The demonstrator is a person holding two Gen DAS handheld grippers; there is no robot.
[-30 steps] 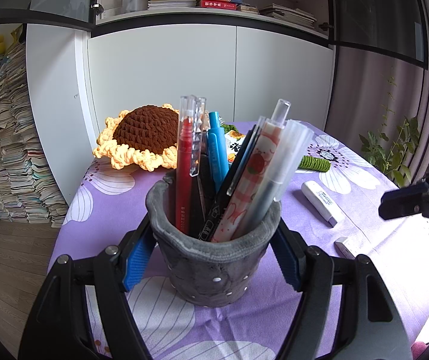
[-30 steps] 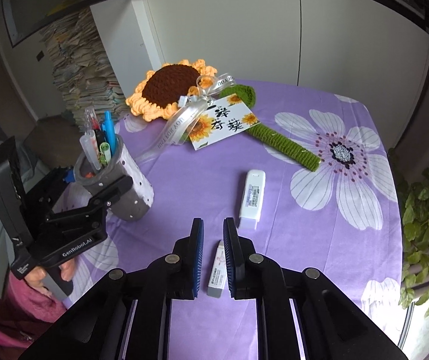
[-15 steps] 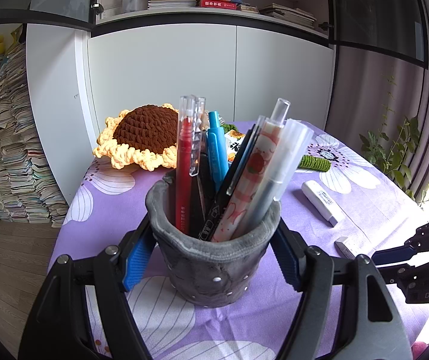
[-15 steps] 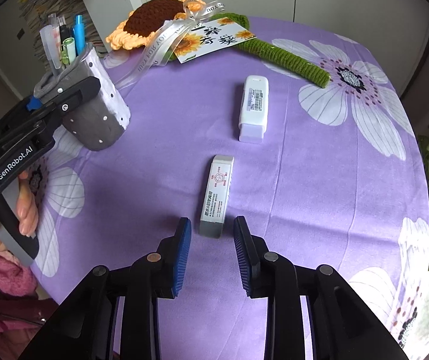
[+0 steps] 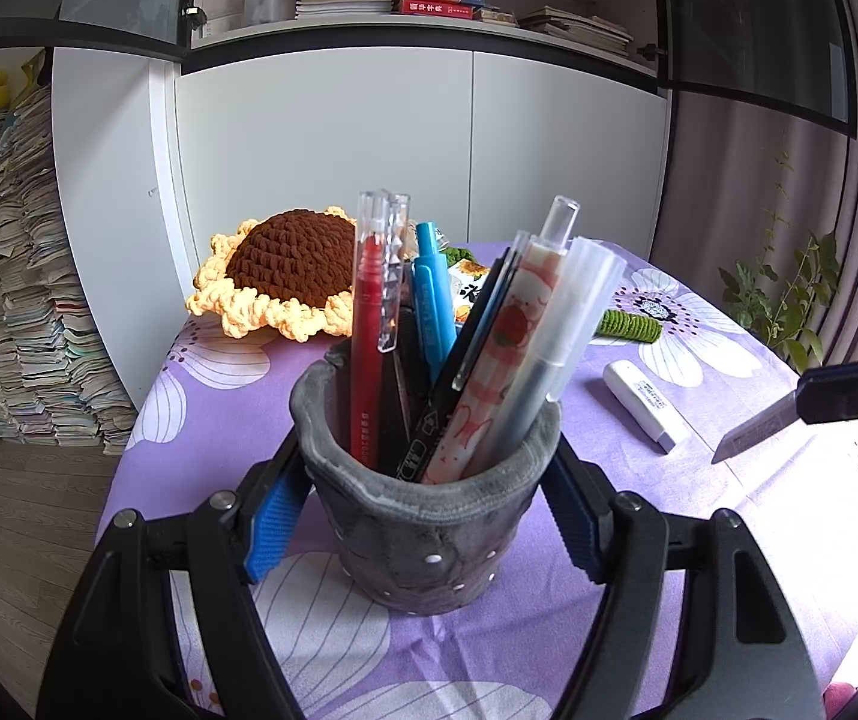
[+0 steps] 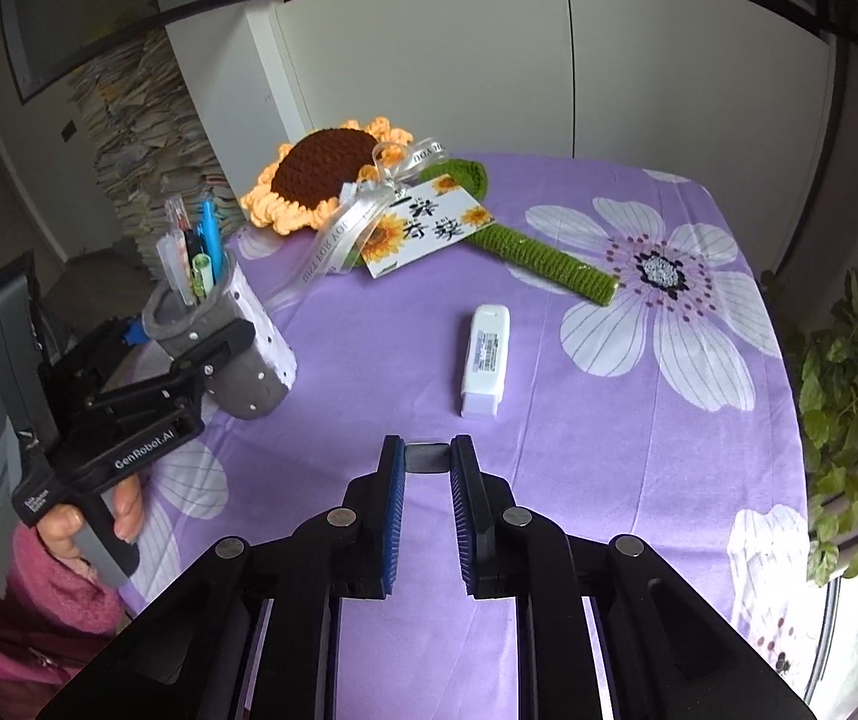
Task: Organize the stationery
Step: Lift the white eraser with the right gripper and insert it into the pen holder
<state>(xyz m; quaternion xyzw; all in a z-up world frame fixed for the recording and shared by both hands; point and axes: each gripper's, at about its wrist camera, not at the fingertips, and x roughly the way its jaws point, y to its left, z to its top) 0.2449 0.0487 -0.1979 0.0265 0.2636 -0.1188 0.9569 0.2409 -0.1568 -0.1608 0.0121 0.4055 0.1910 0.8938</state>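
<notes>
Purple tablecloth (image 6: 549, 540) below; eraser (image 6: 427, 457) apparently pinched between right gripper (image 6: 427, 468) fingertips.

Bare purple tablecloth (image 6: 369, 360) lies open between the pen holder (image 6: 237, 348) (at the left edge) and the white correction tape (image 6: 485, 354); the crochet sunflower (image 6: 333, 174) blocks the far side.

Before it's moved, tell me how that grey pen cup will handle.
The pen cup looks soft: its felt-like rim sags, so it may squash in the left gripper. Tall pens lean out well above the rim, so it's probably top-heavy and apt to tip.
</notes>
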